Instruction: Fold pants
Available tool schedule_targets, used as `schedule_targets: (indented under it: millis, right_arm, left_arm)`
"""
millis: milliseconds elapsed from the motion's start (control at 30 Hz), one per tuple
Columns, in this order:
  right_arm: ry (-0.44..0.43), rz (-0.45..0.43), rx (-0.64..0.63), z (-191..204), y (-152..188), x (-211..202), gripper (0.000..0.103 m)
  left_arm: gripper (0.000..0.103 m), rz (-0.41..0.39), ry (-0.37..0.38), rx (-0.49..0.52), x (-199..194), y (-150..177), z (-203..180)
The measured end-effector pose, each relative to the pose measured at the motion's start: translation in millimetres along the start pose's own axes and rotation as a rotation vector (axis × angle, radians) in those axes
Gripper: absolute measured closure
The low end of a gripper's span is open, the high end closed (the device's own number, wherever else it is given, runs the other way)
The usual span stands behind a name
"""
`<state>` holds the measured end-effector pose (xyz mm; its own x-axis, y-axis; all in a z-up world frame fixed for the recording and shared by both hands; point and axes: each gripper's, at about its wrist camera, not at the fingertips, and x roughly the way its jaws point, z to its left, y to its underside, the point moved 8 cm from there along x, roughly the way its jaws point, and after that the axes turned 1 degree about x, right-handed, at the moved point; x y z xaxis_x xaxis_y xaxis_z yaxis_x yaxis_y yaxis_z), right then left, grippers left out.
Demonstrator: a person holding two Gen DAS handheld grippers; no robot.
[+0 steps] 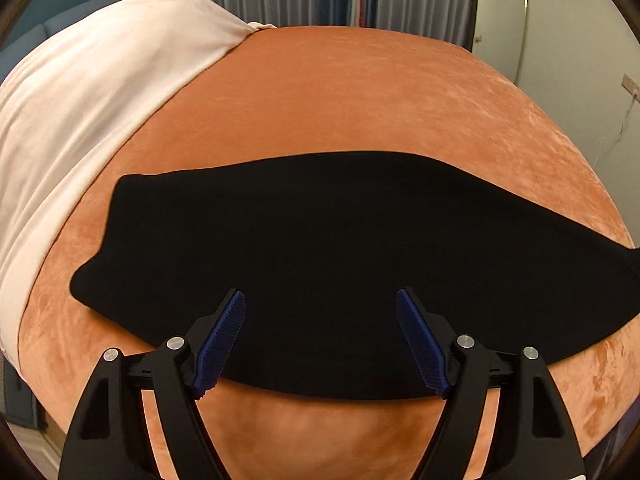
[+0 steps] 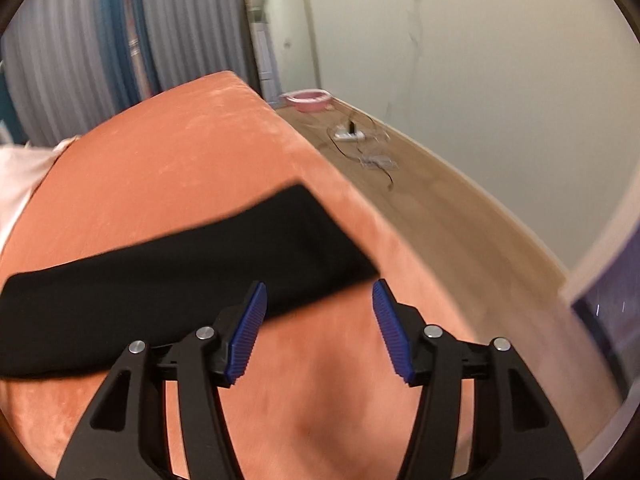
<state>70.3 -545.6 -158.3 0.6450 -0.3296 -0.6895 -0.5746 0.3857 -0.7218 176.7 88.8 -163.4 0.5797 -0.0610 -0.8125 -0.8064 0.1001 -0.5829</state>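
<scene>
**A:** Black pants (image 1: 340,264) lay flat across the orange bed (image 1: 360,92), already halved lengthwise. Both grippers gaped, empty — left gripper (image 1: 320,300) over the near hem.

**B:** Right gripper (image 2: 318,292) hovered by the cuff at 12 o'clock. Bed edge ran close at 2 — a sloppy single-layer pinch could've dragged it off.

— What's the bed cover (image 1: 360,92) made of?
— Orange cloth, velvety, with a brushed, patchy nap. The black pants (image 1: 320,248) are matt cloth, smooth, showing no sheen.
— And the pale sheet (image 1: 92,92)?
— Soft cream fabric, faintly satiny.
— The pads (image 1: 222,344)?
— Blue ribbed plastic on matt black plastic arms, with shiny metal pins. The floor (image 2: 440,208) looks like smooth wood.
</scene>
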Motion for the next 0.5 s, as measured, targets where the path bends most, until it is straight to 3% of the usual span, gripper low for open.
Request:
schedule_targets:
  millis: [100,200,233,267,367,433,467,500]
  right_arm:
    - [0.001,0.034,-0.059,4,-32,45,0.049]
    - [-0.056,0.122,-0.075,13,-41,90,0.051]
    - [-0.088,0.156,-0.099,19,-39,101,0.084]
    - [-0.102,0.160,-0.110,22,-40,105,0.096]
    - [-0.109,0.030,-0.095,15,-58,85,0.096]
    - [-0.098,0.113,-0.062,-1,-42,111,0.092]
    - [-0.087,0.167,-0.104,-2,-26,127,0.085]
    - [-0.065,0.118,-0.126,-1,-29,119,0.082]
  left_arm:
    - [0.027,0.032,-0.009,0.016,6,7,-12]
    - [0.027,0.078,-0.058,0.030,16,20,-14]
    - [0.027,0.102,-0.075,0.028,23,25,-13]
    - [0.027,0.126,-0.092,0.021,28,30,-12]
    - [0.024,0.150,-0.114,0.011,38,37,-11]
    - [0.018,0.138,-0.148,0.015,41,37,-12]
    - [0.017,0.138,-0.158,0.019,44,37,-14]
    - [0.016,0.138,-0.162,0.021,46,37,-15]
